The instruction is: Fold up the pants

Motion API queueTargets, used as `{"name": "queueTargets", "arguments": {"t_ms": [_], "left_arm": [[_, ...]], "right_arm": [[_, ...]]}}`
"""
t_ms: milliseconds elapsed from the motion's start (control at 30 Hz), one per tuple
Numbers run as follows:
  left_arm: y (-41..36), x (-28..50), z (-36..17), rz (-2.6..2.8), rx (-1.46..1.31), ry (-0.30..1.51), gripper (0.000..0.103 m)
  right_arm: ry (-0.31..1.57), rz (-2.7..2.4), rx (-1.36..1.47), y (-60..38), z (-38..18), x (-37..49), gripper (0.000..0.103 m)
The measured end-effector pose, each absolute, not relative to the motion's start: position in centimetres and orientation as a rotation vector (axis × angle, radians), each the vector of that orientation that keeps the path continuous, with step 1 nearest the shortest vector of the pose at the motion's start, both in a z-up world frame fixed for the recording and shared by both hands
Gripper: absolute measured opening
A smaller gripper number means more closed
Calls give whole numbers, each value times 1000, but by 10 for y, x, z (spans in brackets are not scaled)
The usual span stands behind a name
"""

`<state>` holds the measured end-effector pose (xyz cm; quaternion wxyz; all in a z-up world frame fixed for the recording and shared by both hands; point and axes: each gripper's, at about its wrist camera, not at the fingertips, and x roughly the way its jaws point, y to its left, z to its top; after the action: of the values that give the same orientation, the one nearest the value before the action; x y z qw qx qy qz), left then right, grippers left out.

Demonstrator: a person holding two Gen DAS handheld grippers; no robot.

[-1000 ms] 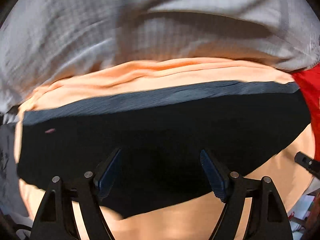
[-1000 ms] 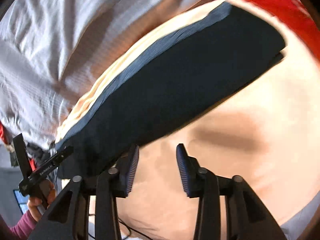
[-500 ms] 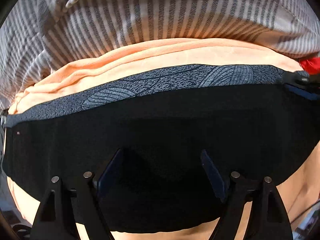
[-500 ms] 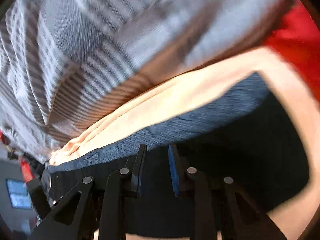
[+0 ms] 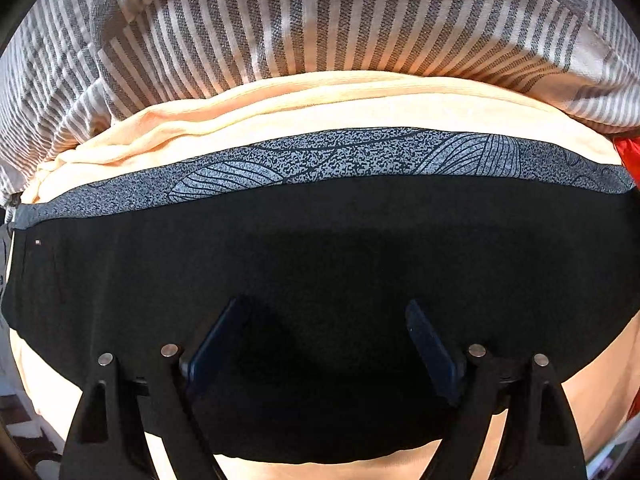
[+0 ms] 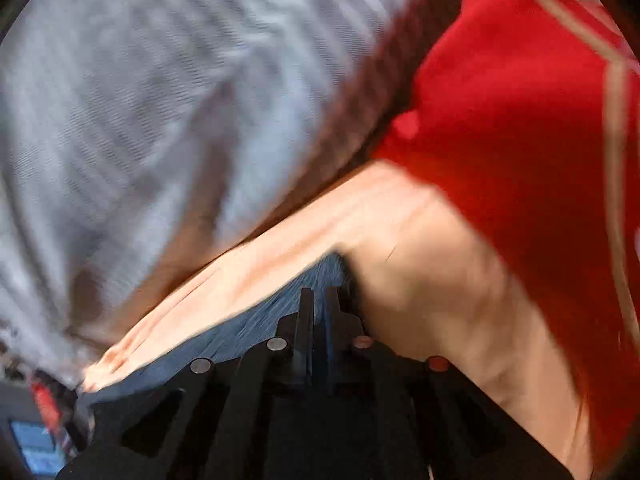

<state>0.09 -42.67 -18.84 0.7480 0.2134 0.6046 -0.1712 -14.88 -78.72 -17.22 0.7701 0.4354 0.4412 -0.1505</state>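
Observation:
The black pants (image 5: 320, 248) lie folded on a peach cloth, with a grey patterned waistband (image 5: 340, 156) along the far edge. My left gripper (image 5: 324, 320) is open and hovers over the black fabric near its front edge, holding nothing. In the blurred right wrist view my right gripper (image 6: 316, 300) has its jaws nearly together on the waistband's right end (image 6: 256, 328), at the corner of the pants.
A peach cloth (image 5: 320, 108) lies under the pants. A grey-and-white striped cloth (image 5: 280, 20) is bunched behind it. A red garment (image 6: 520, 120) lies to the right. A screen glows at the lower left of the right wrist view (image 6: 36, 448).
My right gripper moved forward to the waistband corner and closed its jaws on it. My left gripper moved slightly closer over the pants and stayed open.

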Motion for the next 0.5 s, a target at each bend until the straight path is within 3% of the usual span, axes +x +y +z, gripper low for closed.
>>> {"name": "queueTargets", "arguments": {"t_ms": [100,167,233,333,500], "left_arm": [[-430,-2,-189,-372,490,1315,89],[-434,0,-189,-372,519,1322,91],[-437,4,-188,-374,535,1340,91],[-448,0,-176,-378,590,1337,91],[-488,-17,-147,-457,590,1248,91]], "right_arm": [[1056,-324,884,-761,-187,-163,8],[979,-419,1045,-777,-200,-200,1],[874,-480,1197,-789,-196,-237,3],[808,-463,1258,-776,-185,-262,9],[741,-405,1480,-769,-216,-292,27]]}}
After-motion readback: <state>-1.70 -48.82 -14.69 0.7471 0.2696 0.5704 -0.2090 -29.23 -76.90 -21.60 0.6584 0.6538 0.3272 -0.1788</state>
